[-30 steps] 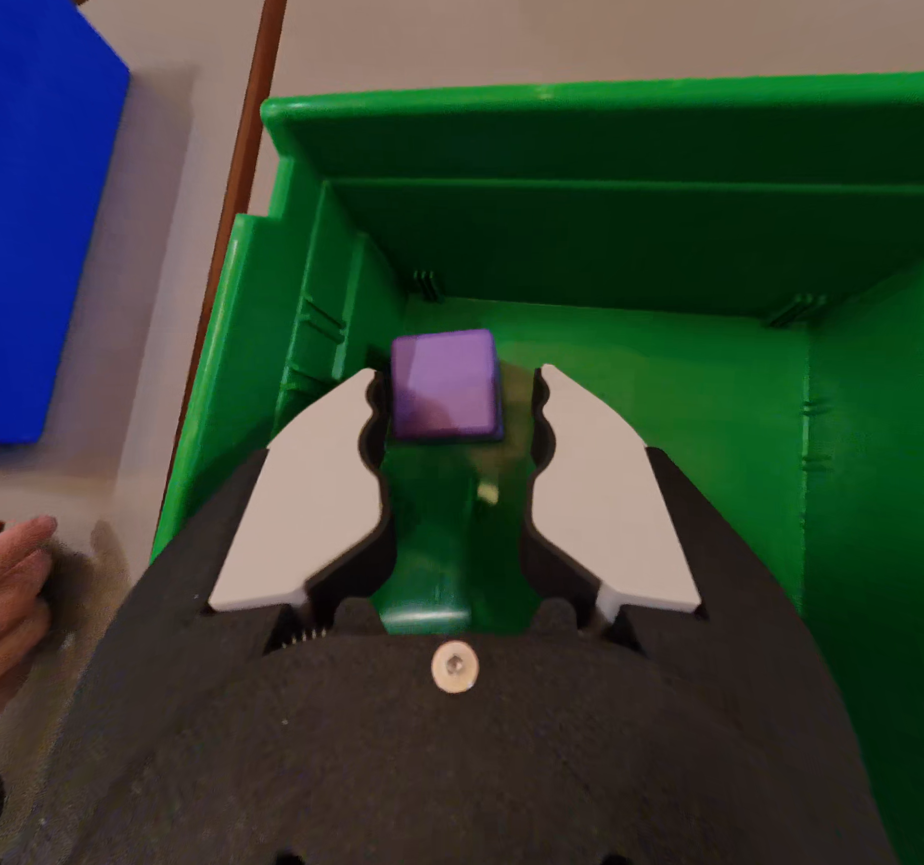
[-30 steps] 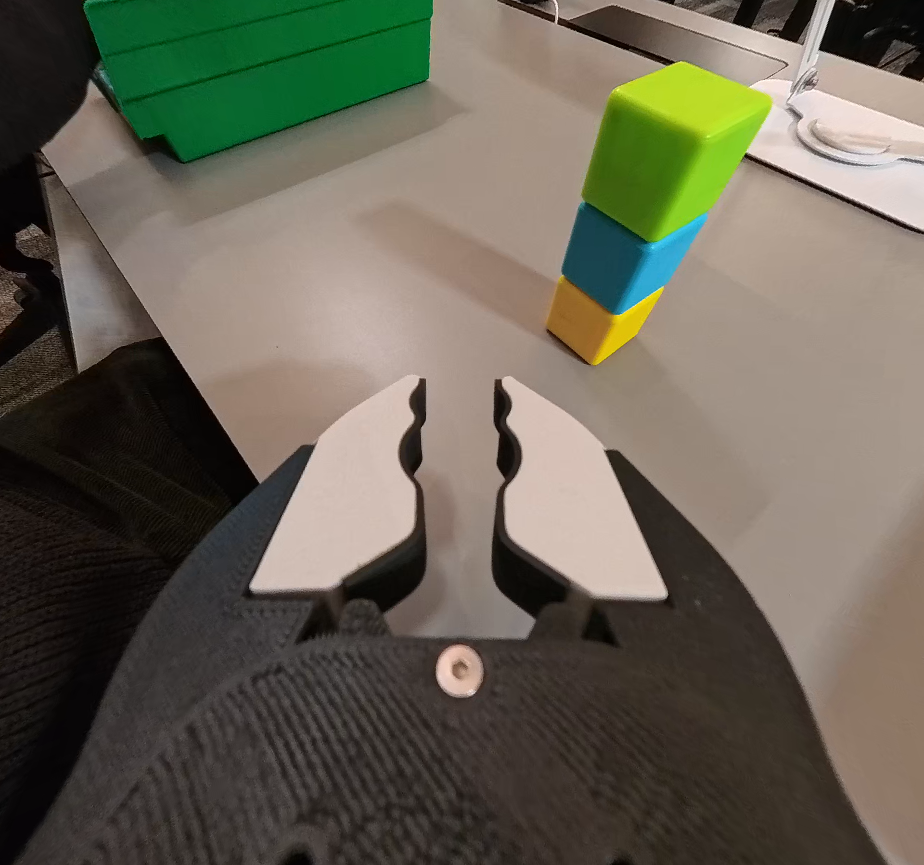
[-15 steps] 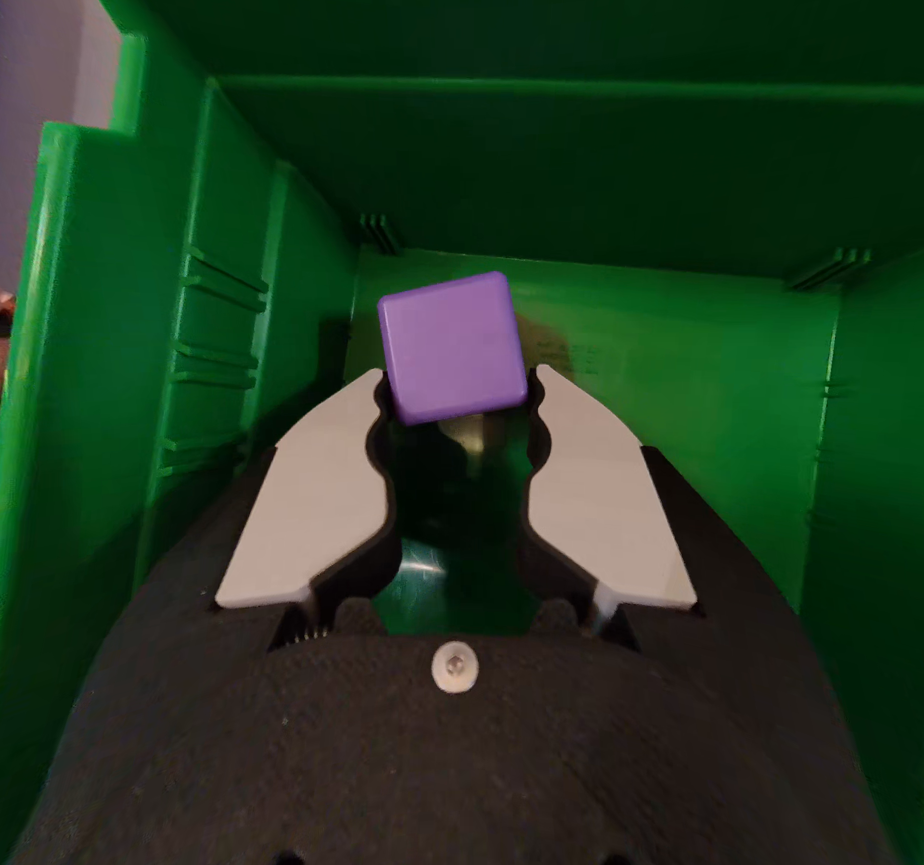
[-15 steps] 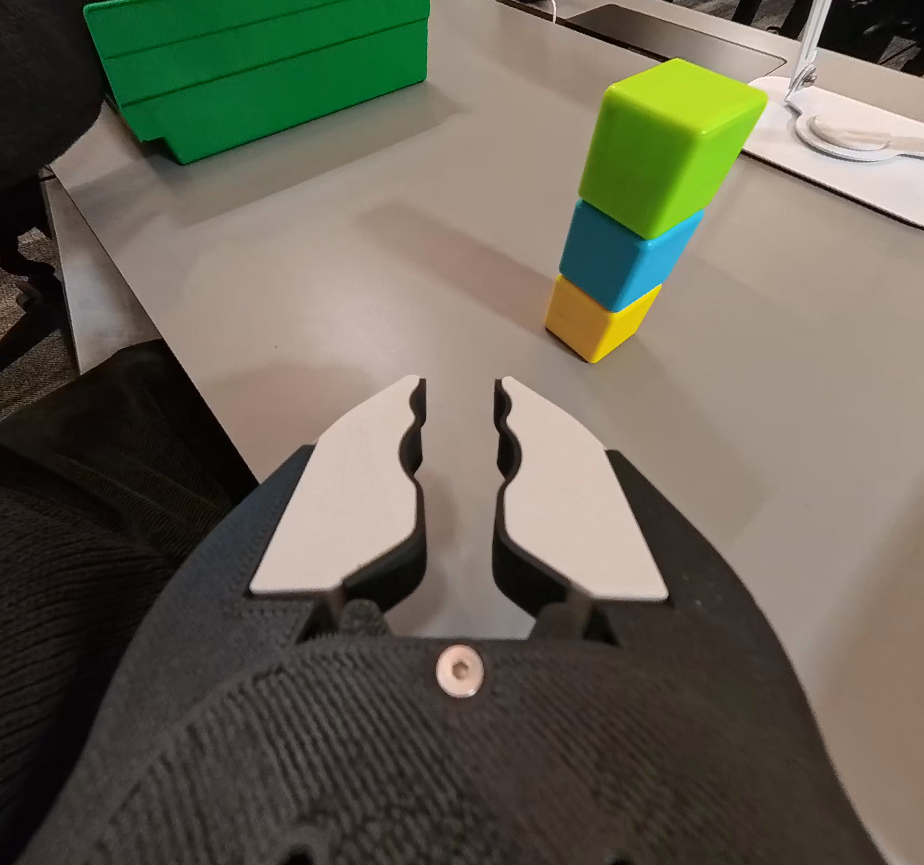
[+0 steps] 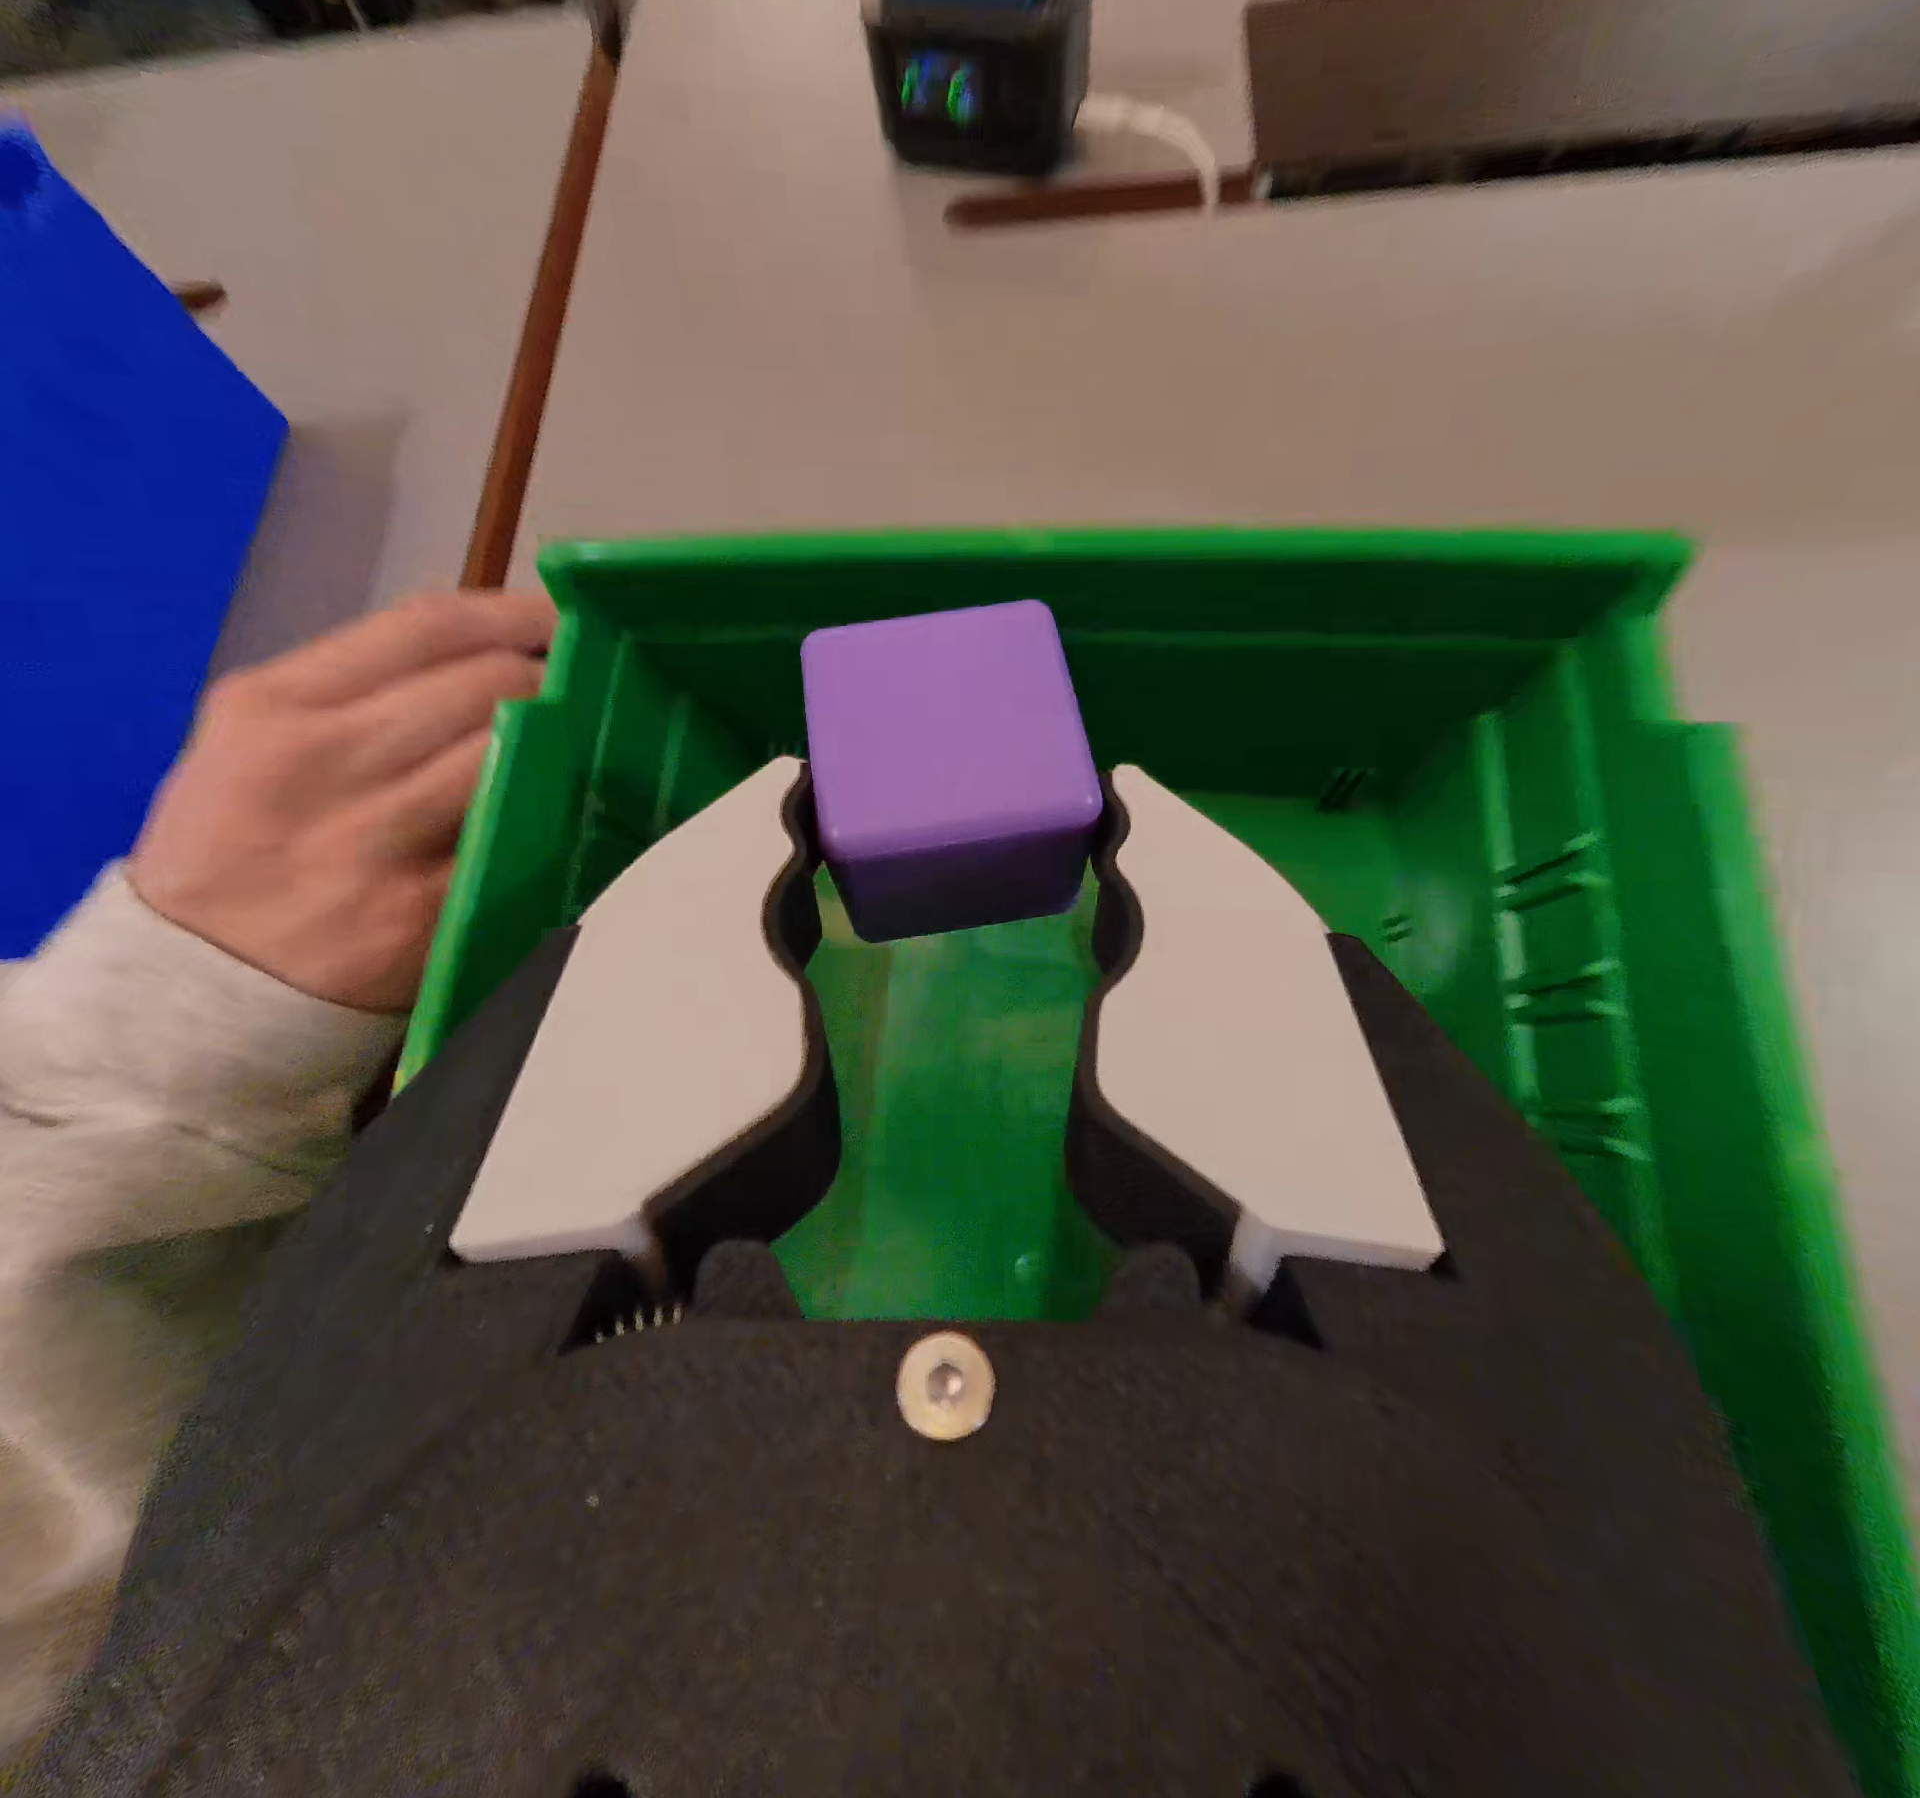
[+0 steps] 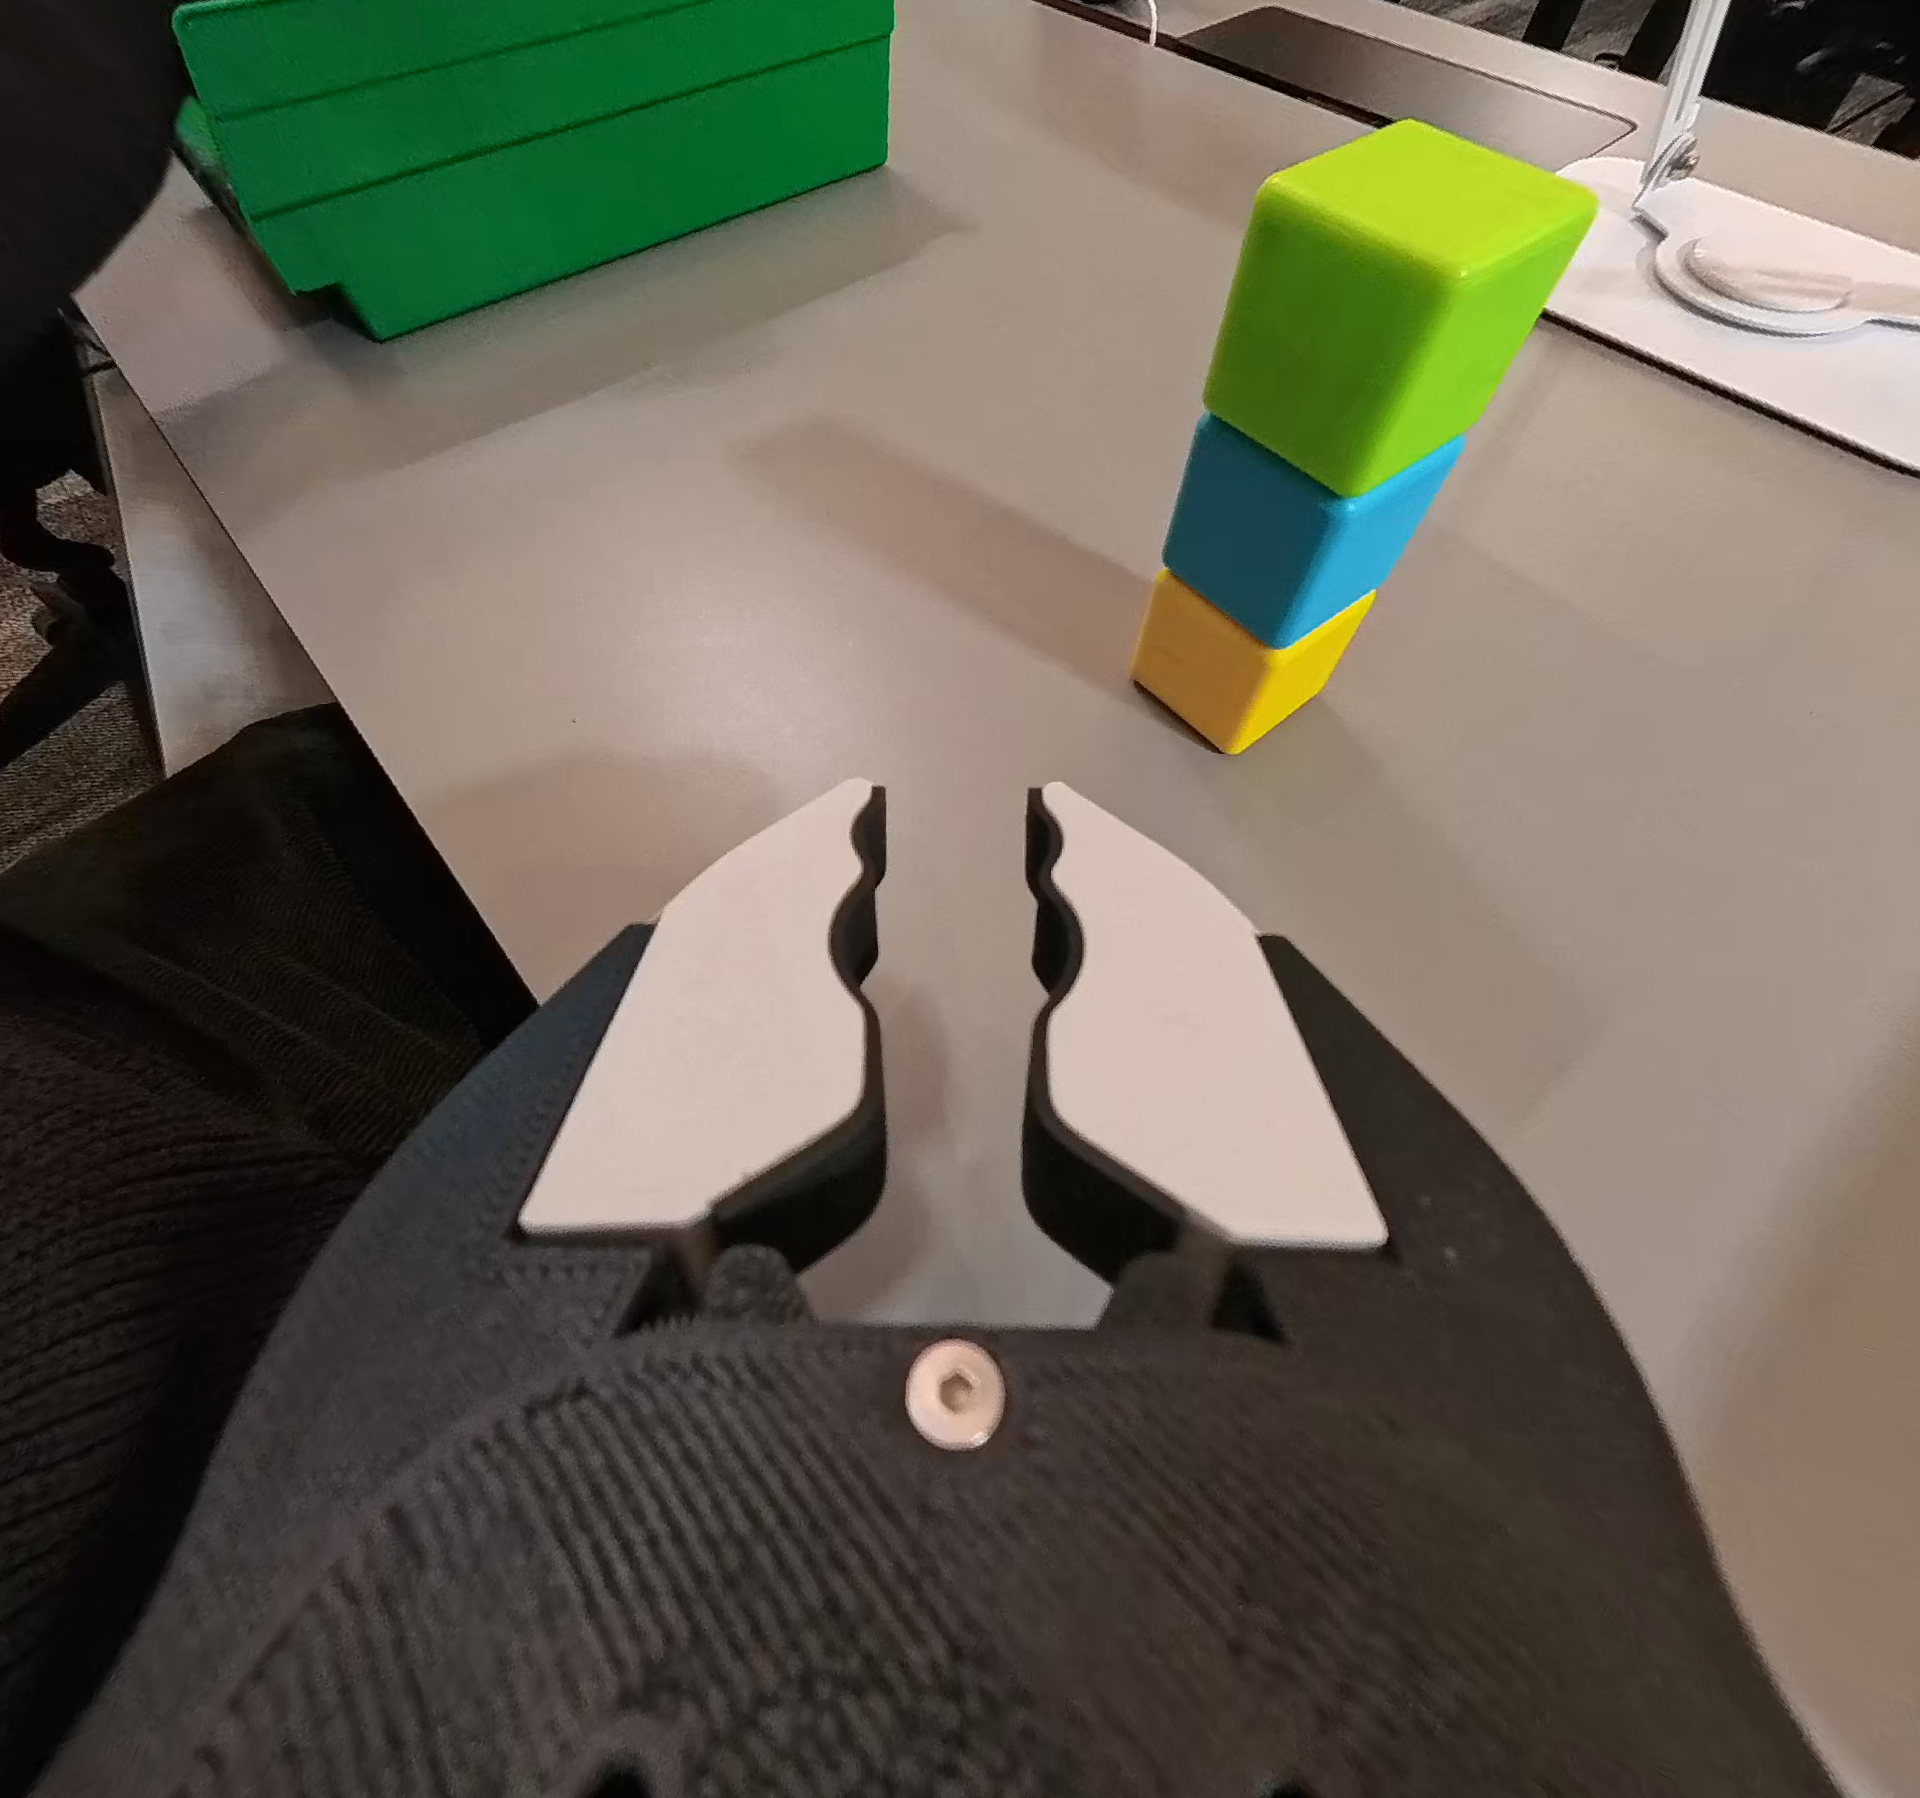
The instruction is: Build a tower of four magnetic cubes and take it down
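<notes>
1. a purple cube [image 5: 945, 761] is clamped between the tips of the left tongs [image 5: 948, 849], which are closed on its two side faces; the cube is held clear above the floor of the green bin [image 5: 1558, 917], about level with the rim.
2. the right tongs [image 6: 956, 849] are seen parted by a narrow gap with nothing between them, hovering low over the grey desk [image 6: 727, 501] near its front edge.
3. the step in hand is judged to be a carry, the cube being held in the air over the bin's open top.
4. a bare hand [image 5: 322, 782] in a pale sleeve is laid against the bin's left wall, just beside the left tongs.
5. a blue box [image 5: 104, 553] is seen to the left of the bin, and a black charger [image 5: 977, 75] with a white cable at the far side of the desk.
6. a stack of three cubes is seen ahead and to the right of the right tongs: a yellow cube [image 6: 1236, 668] on the desk, a blue cube [image 6: 1288, 533] on it, a lime cube [image 6: 1382, 304] on top; each is turned slightly off the one below.
7. open desk is left between the bin and the stack; the bin walls stand close on both sides of the left tongs, so room there is judged tight, with the way free only upward.
</notes>
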A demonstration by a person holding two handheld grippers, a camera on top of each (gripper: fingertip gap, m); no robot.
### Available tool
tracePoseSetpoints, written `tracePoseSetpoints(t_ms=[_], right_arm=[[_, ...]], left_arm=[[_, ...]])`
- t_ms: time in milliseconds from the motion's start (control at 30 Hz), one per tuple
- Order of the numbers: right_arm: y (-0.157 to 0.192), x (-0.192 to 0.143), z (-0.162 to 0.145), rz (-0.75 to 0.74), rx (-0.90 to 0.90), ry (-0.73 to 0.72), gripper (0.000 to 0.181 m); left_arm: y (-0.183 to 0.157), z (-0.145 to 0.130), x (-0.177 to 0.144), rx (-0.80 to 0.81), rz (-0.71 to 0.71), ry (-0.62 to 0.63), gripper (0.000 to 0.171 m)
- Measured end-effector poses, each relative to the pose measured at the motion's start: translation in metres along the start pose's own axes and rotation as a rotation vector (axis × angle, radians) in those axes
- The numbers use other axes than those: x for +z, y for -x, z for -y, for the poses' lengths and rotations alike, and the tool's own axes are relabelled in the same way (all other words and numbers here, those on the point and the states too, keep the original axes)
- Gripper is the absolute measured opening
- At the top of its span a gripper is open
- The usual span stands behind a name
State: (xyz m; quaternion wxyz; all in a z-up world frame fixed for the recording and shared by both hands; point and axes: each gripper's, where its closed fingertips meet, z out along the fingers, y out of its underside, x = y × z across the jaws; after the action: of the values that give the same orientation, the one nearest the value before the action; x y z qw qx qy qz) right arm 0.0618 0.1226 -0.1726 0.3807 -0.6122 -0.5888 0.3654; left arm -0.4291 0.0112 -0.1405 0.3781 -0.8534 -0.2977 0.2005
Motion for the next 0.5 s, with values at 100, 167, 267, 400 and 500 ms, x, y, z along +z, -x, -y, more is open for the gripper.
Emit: tracePoseSetpoints(t_ms=[100, 167, 267, 400, 500], right_arm=[[0.0, 0.0, 0.0, -0.001, -0.001, -0.001, 0.026], [0.0, 0.0, 0.0, -0.003, -0.001, 0.0, 0.026], [-0.001, -0.003, -0.002, -0.012, 0.0, 0.004, 0.026], [-0.006, -0.011, -0.006, -0.044, 0.01, 0.002, 0.026], [-0.01, -0.019, -0.009, -0.074, 0.02, 0.001, 0.026]], left_arm=[[-0.024, 0.038, -0.03, 0.031, -0.075, -0.128, 0.051], [-0.053, 0.063, -0.054, 0.071, -0.164, -0.216, 0.051], [-0.116, 0.093, -0.094, 0.142, -0.365, -0.327, 0.052], [-0.214, 0.106, -0.137, 0.267, -0.639, -0.405, 0.051], [-0.283, 0.094, -0.154, 0.384, -0.823, -0.386, 0.051]])
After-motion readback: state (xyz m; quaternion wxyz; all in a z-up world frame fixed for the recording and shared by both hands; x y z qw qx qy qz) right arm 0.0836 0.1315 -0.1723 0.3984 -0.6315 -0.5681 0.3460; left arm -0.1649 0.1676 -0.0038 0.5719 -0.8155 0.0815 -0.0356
